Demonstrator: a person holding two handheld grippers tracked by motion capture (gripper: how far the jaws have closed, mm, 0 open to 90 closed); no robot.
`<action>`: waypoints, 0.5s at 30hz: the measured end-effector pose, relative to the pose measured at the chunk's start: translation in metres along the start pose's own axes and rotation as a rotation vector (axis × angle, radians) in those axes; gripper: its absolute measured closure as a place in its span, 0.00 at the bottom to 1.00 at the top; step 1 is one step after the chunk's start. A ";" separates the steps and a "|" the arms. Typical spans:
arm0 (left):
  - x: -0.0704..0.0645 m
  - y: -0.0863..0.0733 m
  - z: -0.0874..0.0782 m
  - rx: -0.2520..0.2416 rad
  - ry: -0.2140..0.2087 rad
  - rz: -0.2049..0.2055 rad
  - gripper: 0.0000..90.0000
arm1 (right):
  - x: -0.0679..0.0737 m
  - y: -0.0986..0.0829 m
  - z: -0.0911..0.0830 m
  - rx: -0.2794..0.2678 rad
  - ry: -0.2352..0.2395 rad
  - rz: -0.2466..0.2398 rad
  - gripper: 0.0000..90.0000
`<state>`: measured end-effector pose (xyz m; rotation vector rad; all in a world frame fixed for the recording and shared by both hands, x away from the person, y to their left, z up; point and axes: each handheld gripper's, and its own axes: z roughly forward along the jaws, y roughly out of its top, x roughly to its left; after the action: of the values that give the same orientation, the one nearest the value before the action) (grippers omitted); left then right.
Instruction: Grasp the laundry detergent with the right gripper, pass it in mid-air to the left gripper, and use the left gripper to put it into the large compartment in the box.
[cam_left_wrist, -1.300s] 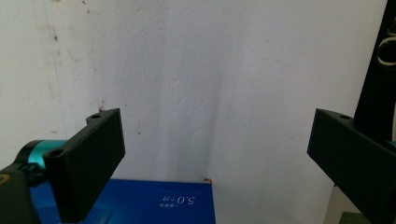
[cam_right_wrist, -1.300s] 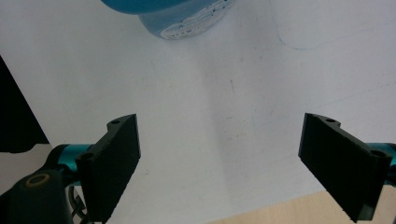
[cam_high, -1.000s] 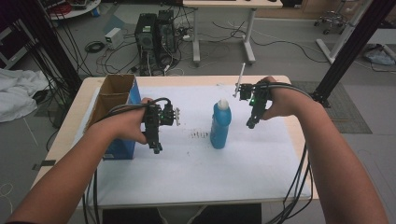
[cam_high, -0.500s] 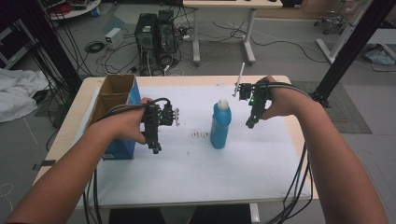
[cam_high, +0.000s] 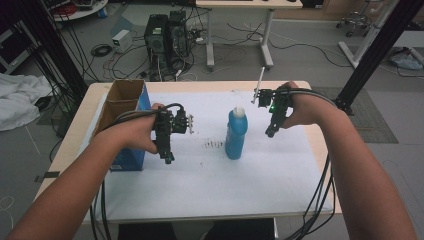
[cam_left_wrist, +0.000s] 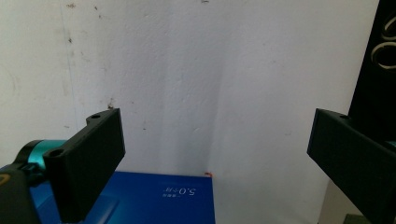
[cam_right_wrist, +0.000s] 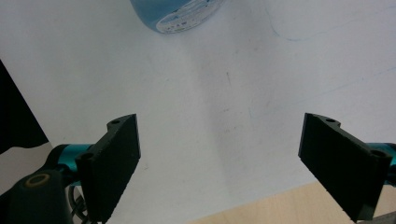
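a blue plastic bottle with a white cap (cam_high: 235, 134) stands upright mid-desk on the white sheet (cam_high: 210, 185), between the two grippers. the left gripper (cam_high: 167, 158), jaws spread wide and empty, hovers beside an open blue cardboard box (cam_high: 120, 105). the right gripper (cam_high: 270, 132), jaws likewise apart, hangs just right of the bottle.

The blue bottle (cam_high: 235, 136) looks like smooth plastic. The table (cam_high: 320, 145) edge is pale wood under a matt white sheet (cam_high: 210, 175). The open box (cam_high: 120, 100) is brown cardboard inside.
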<state>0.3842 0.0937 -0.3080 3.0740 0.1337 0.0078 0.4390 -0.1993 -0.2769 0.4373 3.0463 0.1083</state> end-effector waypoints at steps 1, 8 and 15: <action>0.000 0.000 0.000 0.000 0.000 0.000 0.05 | 0.001 0.000 0.000 0.004 0.003 0.005 0.13; 0.003 -0.002 -0.001 -0.010 0.001 0.007 0.05 | 0.002 -0.003 0.000 -0.033 0.013 0.041 0.13; -0.001 -0.009 -0.003 -0.027 0.008 -0.001 0.05 | 0.011 -0.015 0.006 -0.087 0.008 0.100 0.13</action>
<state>0.3823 0.1031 -0.3059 3.0470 0.1337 0.0215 0.4246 -0.2103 -0.2844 0.5846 3.0129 0.2472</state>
